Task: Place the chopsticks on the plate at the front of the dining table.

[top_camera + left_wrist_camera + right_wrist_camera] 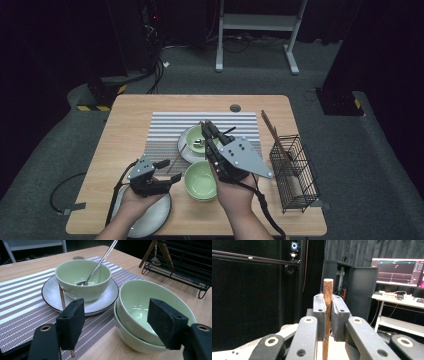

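1. Looking at the right gripper (327, 302) in its own view, we saw its jaws pinched shut on a brown wooden chopstick (328, 293), stick upright between the pads, tip poking above them.
2. We placed that gripper (210, 131) in the high view over the striped placemat (165, 130) near the table's (125, 125) middle, above the small green bowl (194, 136).
3. We noted the left gripper (117, 322) had its jaws wide, nothing between the pads; no contact with anything.
4. We saw it (167, 170) near the front-left corner, above a grey plate (150, 220) at the front edge.
5. We logged the small bowl (82, 280) sitting on a white dark-rimmed plate (50, 293), a metal spoon (100, 263) leaning inside it.
6. We noted a second chopstick (62, 298) leaning on that plate's rim, lower end on the mat.
7. We saw two stacked green bowls (140, 315) just beside the plate, toward the front edge.
8. We marked a black wire rack (295, 172) at the right edge, with more chopsticks (274, 135) propped in it.
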Available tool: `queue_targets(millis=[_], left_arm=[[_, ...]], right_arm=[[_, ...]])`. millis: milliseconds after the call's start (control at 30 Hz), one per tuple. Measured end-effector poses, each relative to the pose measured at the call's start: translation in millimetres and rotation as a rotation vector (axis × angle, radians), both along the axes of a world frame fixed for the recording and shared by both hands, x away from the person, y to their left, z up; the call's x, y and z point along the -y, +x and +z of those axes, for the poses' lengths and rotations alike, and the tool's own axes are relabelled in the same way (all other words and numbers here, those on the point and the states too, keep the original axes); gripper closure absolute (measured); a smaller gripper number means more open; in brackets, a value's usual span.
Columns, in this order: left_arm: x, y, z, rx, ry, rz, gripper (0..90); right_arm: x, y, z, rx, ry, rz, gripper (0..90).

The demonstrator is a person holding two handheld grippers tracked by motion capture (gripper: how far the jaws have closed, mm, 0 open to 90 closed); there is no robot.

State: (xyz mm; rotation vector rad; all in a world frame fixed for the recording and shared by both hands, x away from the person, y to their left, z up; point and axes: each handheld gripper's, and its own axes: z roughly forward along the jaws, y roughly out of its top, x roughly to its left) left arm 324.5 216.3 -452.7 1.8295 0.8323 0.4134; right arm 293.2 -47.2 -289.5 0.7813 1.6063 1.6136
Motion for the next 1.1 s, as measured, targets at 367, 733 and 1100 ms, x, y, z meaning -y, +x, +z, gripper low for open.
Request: queue_targets(millis=[367,733,1100], left_arm=[[3.5,-6.3,-0.4,0.055,0.01,0.002,42.0],[19.9,-2.7,0.9,0.061,-0.014,-0.027,48.1],[29.6,-3.1,-2.9,0.093,-0.019,-0.052,57.3]], right_arm=[[-7.8,-5.6,0.0,0.003,0.01,0.024,83.1],[-15.5,-10.0,-3.3,-0.012,0.026,0.054,83.0],[-20.8,-12.4,-6.2,-0.042,0.07,0.112,83.0]])
